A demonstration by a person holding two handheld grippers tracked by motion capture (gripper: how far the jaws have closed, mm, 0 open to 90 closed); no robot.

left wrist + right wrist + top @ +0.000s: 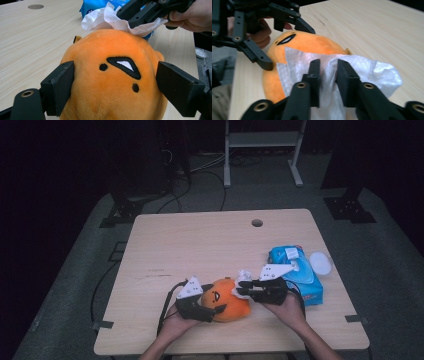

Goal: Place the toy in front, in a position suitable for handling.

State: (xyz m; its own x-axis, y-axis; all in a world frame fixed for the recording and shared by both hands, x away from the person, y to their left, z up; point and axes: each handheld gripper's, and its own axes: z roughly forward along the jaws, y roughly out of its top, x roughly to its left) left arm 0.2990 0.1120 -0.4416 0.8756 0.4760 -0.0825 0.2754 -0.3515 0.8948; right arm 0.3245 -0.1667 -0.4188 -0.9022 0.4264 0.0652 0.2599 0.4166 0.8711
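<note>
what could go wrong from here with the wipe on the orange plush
1. The right gripper shows a gap between its jaws around the white wipe; it may slip free and drop off the orange plush toy.
2. The left gripper holds the toy only by its soft sides; a hard wipe could squeeze it out.
3. The wipe pack lies close behind the right hand and could be knocked.

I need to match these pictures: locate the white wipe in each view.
High view: wipe right of centre, on the orange plush toy.
Left gripper view: wipe top centre, above the toy.
Right gripper view: wipe centre, draped over the toy.
Shared landmark: the toy.
</note>
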